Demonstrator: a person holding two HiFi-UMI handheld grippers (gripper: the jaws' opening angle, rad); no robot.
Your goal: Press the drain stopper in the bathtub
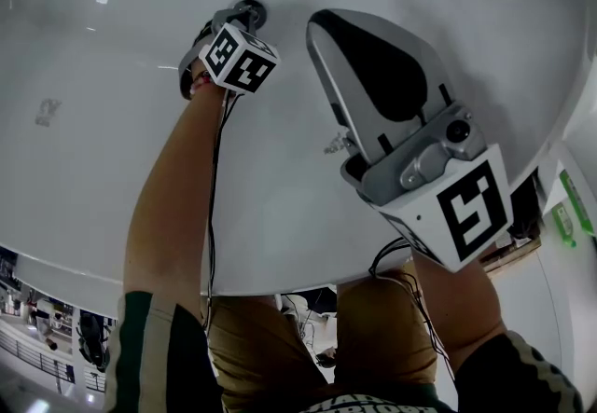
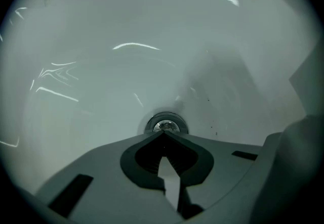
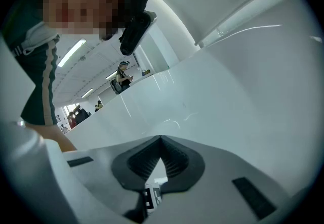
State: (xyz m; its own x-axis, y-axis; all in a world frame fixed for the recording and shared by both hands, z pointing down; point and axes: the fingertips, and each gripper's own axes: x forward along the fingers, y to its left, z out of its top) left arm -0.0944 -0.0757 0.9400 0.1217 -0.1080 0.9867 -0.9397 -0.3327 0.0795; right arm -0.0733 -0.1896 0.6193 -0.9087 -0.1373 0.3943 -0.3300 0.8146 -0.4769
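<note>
Chrome round drain stopper (image 2: 166, 126) in white bathtub (image 2: 101, 91)

Place: large open hall, workshop or lab-like | white bathtub (image 1: 84, 178) in open floor space | long ceiling lights (image 3: 76, 52) overhead | people (image 3: 123, 79) far across the room

Open bathtub (image 2: 76, 41) floor rings the drain stopper (image 2: 166, 125); only the left gripper (image 2: 164, 136), jaws together, apparently sits on it.
</note>
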